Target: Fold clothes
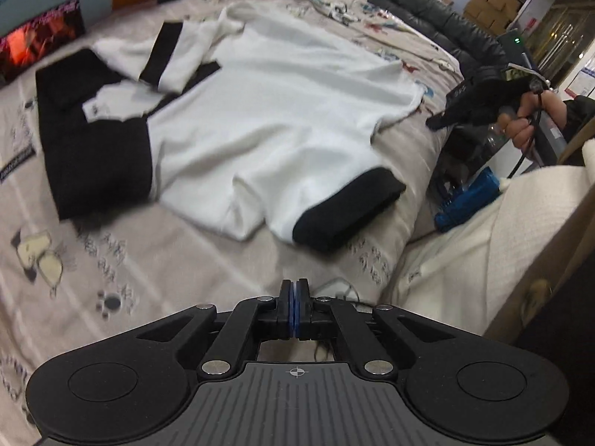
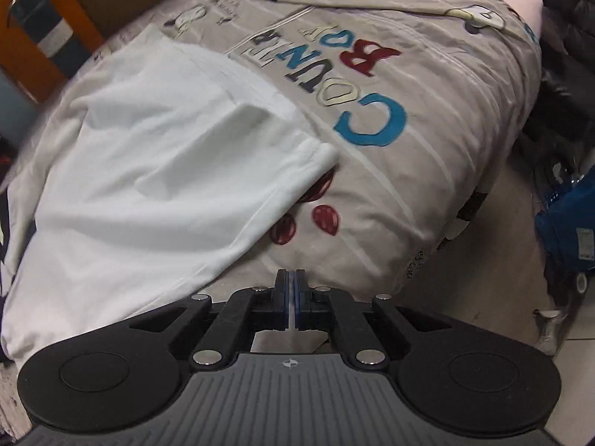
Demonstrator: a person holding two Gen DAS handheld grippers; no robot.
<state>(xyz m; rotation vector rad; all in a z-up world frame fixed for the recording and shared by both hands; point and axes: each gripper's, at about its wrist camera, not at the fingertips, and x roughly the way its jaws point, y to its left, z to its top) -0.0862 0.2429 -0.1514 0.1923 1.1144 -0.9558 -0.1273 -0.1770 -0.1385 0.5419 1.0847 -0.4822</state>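
A white T-shirt (image 1: 267,111) with black sleeve cuffs and a black collar part lies spread on the bed. One black-cuffed sleeve (image 1: 346,208) points toward me, the other (image 1: 163,55) is folded over near the collar. My left gripper (image 1: 296,284) is shut and empty, held above the bedsheet short of the shirt. My right gripper (image 2: 291,275) is shut and empty, just past the shirt's white hem (image 2: 148,186). The right gripper also shows in the left wrist view (image 1: 438,120), held in a hand at the bed's right side.
The bed has a grey printed sheet (image 2: 409,171) with cartoon letters. A dark sofa (image 1: 427,11) lies beyond it. A blue object (image 1: 465,200) sits on the floor at the right. An orange-framed item (image 2: 44,33) stands at the far left.
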